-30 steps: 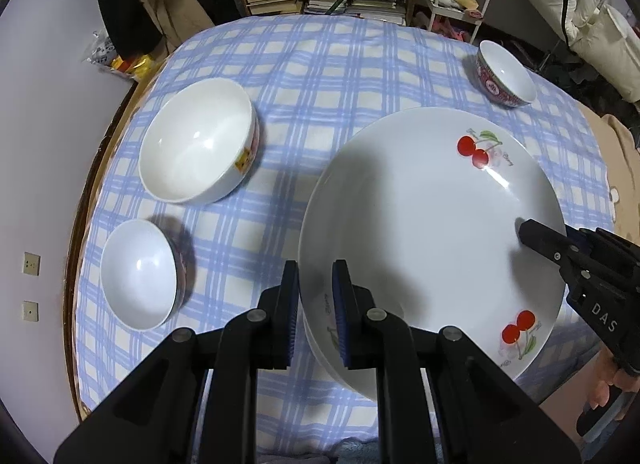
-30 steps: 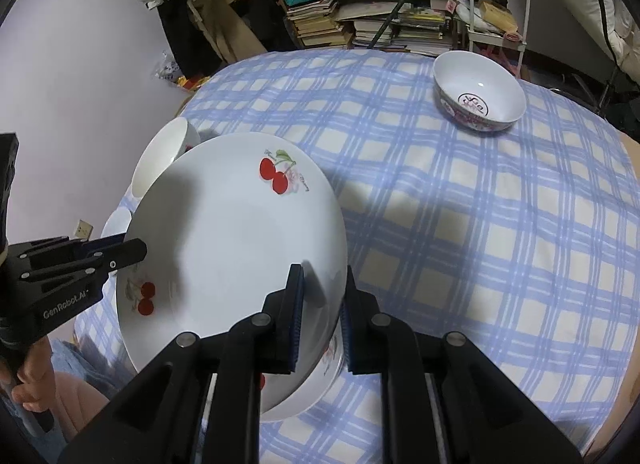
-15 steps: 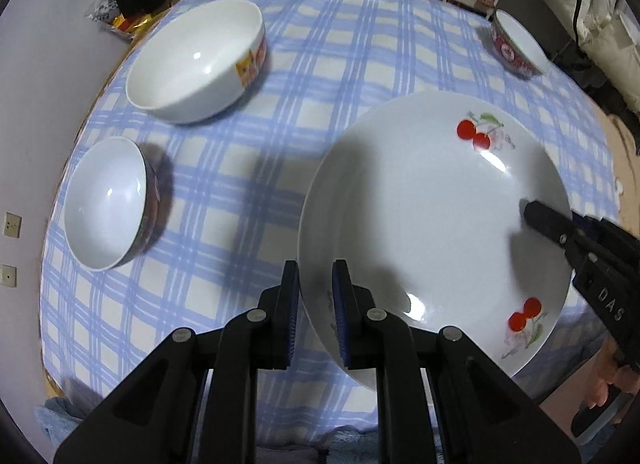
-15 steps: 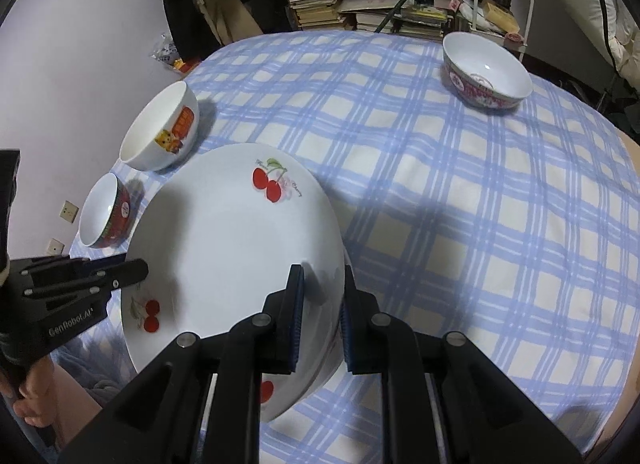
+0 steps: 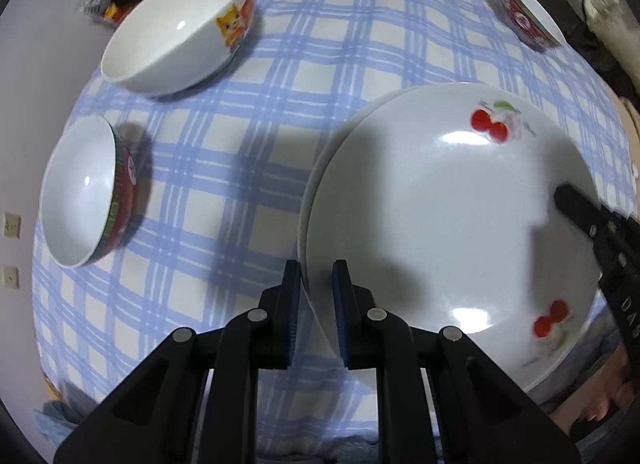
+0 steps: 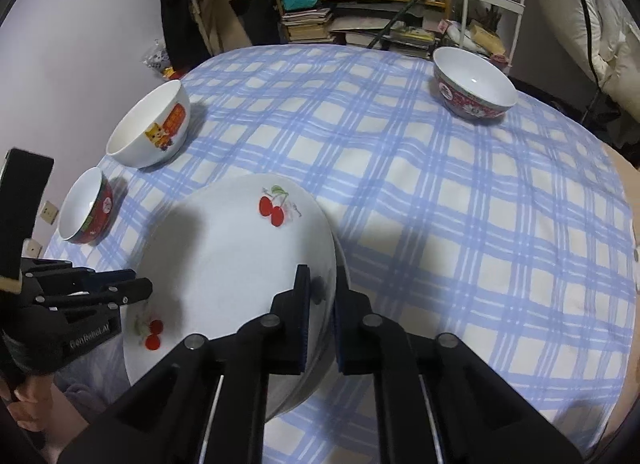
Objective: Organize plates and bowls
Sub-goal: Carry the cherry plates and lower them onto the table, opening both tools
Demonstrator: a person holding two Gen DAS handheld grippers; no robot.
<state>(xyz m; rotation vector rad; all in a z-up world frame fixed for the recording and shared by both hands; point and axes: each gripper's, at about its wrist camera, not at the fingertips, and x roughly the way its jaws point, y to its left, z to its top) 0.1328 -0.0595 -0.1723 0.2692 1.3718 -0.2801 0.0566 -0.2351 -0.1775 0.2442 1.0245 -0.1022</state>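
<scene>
A white plate with red cherries (image 5: 440,224) (image 6: 232,264) hangs low over the checked tablecloth, held by opposite rims. My left gripper (image 5: 316,276) (image 6: 140,284) is shut on its left rim. My right gripper (image 6: 320,284) (image 5: 564,196) has its jaws closing on the right rim, which sits between the pads. Just beneath, the rim of a second white plate (image 5: 304,216) (image 6: 341,260) shows. Whether the two plates touch I cannot tell.
A large white bowl with a cartoon cat (image 5: 176,36) (image 6: 148,128) and a small red-sided bowl (image 5: 80,192) (image 6: 86,208) stand left of the plates. A red-patterned bowl (image 6: 472,88) (image 5: 528,20) sits at the far right. Shelves of books stand behind the table.
Both grippers have come down with the cherry plate, which now lies much closer to the tablecloth and the plate under it. The bowls have not moved.
</scene>
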